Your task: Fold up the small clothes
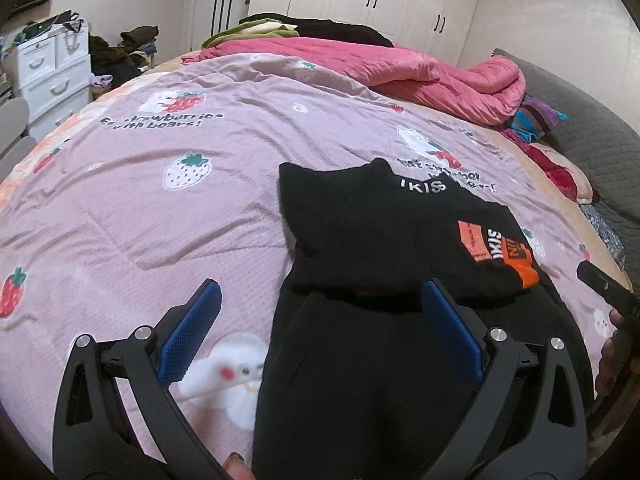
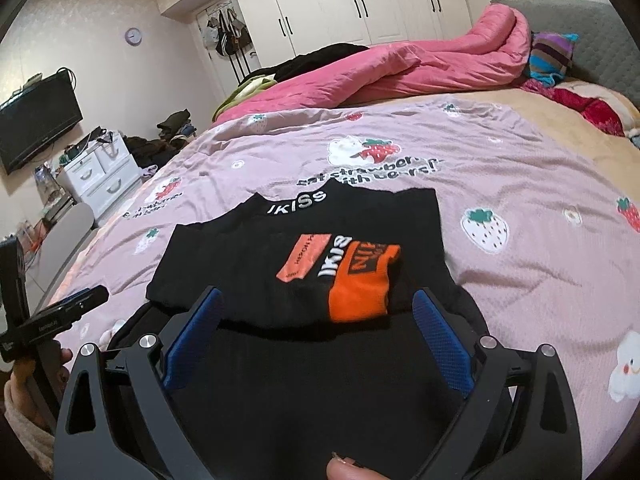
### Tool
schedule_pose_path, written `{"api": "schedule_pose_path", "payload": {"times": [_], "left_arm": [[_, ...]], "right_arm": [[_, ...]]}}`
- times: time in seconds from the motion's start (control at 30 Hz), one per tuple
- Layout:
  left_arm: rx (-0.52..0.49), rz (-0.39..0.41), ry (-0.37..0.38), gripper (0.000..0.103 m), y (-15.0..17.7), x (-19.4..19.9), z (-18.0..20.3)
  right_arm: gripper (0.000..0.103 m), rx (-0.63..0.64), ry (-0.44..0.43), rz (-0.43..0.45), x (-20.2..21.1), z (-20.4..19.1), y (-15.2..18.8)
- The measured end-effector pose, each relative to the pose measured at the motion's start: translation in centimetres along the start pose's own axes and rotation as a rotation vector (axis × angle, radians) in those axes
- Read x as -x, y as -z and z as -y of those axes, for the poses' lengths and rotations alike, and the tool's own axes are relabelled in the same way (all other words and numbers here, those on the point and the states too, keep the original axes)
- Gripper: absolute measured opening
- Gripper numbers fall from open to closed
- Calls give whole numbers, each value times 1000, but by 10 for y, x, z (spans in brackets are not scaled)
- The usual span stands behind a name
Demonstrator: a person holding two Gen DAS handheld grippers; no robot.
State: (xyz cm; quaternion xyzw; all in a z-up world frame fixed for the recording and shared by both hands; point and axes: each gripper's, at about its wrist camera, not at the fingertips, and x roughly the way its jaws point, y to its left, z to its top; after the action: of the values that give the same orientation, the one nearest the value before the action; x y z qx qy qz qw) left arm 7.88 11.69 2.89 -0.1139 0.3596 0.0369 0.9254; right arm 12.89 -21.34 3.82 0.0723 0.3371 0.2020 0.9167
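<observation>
A small black garment point(image 1: 384, 232) point(image 2: 304, 248) with white lettering and orange patches lies partly folded on the pink strawberry-print bedspread point(image 1: 160, 216) point(image 2: 520, 272). Its upper part is doubled over the lower black part point(image 1: 360, 380) point(image 2: 304, 392). My left gripper point(image 1: 322, 292) hovers open over the garment's left edge, one blue pad above the bedspread, the other above the cloth. My right gripper point(image 2: 318, 300) is open above the fold's near edge, with nothing between its pads. The left gripper's body point(image 2: 60, 316) shows at the left of the right wrist view.
A crumpled pink quilt point(image 1: 420, 68) point(image 2: 400, 68) and dark clothes lie at the far side of the bed. A grey headboard point(image 2: 592, 40) and striped pillow point(image 2: 552, 56) are at the right. White drawers point(image 1: 52, 72) and a wall television point(image 2: 36, 124) stand left of the bed.
</observation>
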Motion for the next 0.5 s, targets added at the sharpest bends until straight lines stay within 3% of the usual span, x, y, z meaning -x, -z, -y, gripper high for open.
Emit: {"api": "schedule_pose_path", "payload": {"times": [0.5], "left_arm": [[-60, -19, -5, 94, 16, 13, 11]], "right_arm": [[95, -26, 14, -28, 12, 10, 24]]}}
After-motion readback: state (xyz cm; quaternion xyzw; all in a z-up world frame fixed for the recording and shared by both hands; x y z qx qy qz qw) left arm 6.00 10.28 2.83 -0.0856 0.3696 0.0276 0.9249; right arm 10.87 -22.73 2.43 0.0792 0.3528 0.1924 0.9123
